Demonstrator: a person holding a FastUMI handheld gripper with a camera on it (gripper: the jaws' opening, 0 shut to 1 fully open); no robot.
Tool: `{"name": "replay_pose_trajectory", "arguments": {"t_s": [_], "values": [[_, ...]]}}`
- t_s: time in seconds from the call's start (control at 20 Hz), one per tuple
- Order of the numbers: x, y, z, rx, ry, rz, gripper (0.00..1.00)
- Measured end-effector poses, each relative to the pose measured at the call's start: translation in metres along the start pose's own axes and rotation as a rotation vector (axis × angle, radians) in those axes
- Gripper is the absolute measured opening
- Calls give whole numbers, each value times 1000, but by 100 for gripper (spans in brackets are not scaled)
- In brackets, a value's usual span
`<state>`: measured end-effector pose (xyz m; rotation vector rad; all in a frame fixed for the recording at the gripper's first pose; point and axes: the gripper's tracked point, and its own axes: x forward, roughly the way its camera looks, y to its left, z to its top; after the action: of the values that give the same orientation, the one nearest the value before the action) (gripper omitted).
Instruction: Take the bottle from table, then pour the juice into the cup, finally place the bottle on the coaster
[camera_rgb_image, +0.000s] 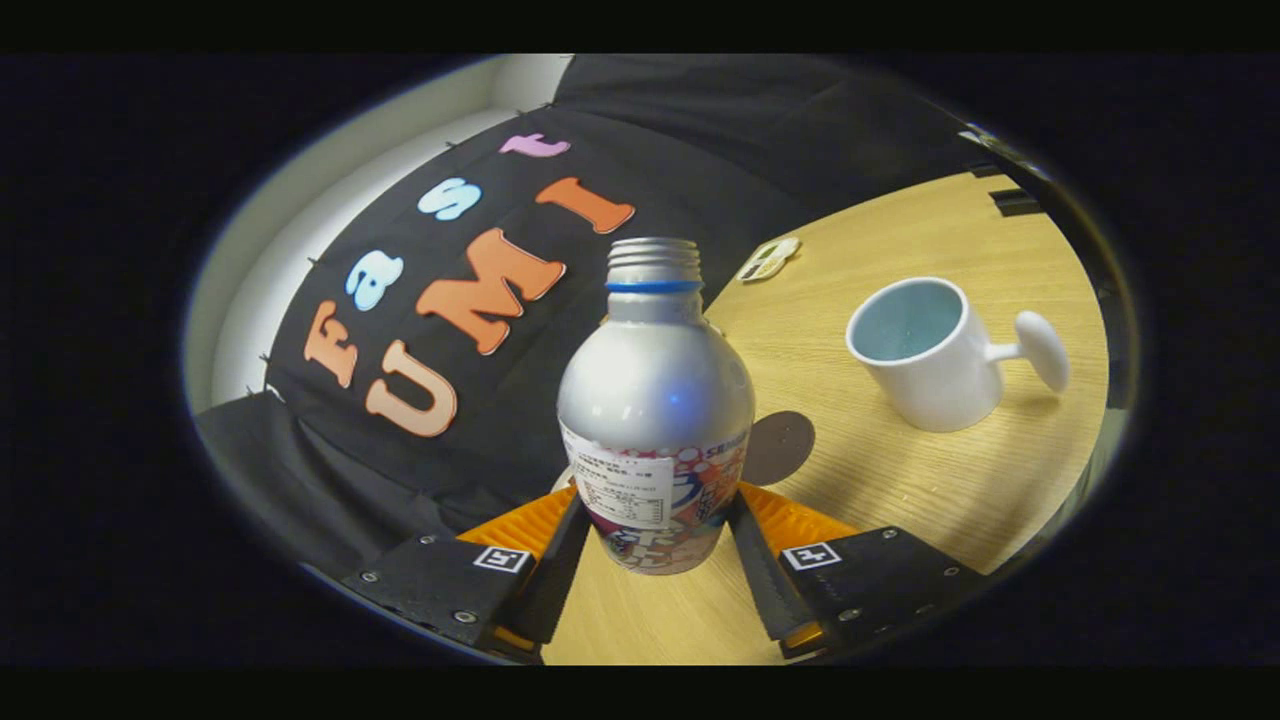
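Tool (655, 520) closed onto the lower body of the bottle (655, 400); both fingers press against its labelled section, one on each side, so the grip is across the widest part of the base band. Bottle is silver metal, rounded shoulder, threaded neck with a blue ring just under the threads; cap is off and the mouth is open. It stands between the fingers and appears upright relative to the tool, while the whole scene is tilted in this view. Whether the bottle base is touching the tabletop (900, 480) or lifted clear of it cannot be told. The printed label faces the camera; text is too small to make out. Coaster (780, 447): dark brown, round, flat on the wooden tabletop just beyond the bottle and slightly to the right of it, partly hidden behind the bottle's side. Cup (925, 350): white outside, pale blue inside, resting on the tabletop further ahead and well to the right of the tool, apart from both coaster and bottle; its knob-ended handle points away to the right. Interior of the cup looks empty from this angle, though the bottom is not fully visible. A small flat pale object (768, 260) lies far ahead near the tabletop's far edge, beyond the bottle neck; its kind cannot be told.
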<state>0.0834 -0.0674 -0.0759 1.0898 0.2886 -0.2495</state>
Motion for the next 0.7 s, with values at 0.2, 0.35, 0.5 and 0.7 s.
{"name": "replay_pose_trajectory", "arguments": {"t_s": [0.2,0.35,0.5,0.7], "values": [[5,-4,4,113,11,-11,77],[8,-8,6,208,19,-23,77],[10,-5,10,299,16,-18,76],[13,-3,16,368,19,-14,76]]}}
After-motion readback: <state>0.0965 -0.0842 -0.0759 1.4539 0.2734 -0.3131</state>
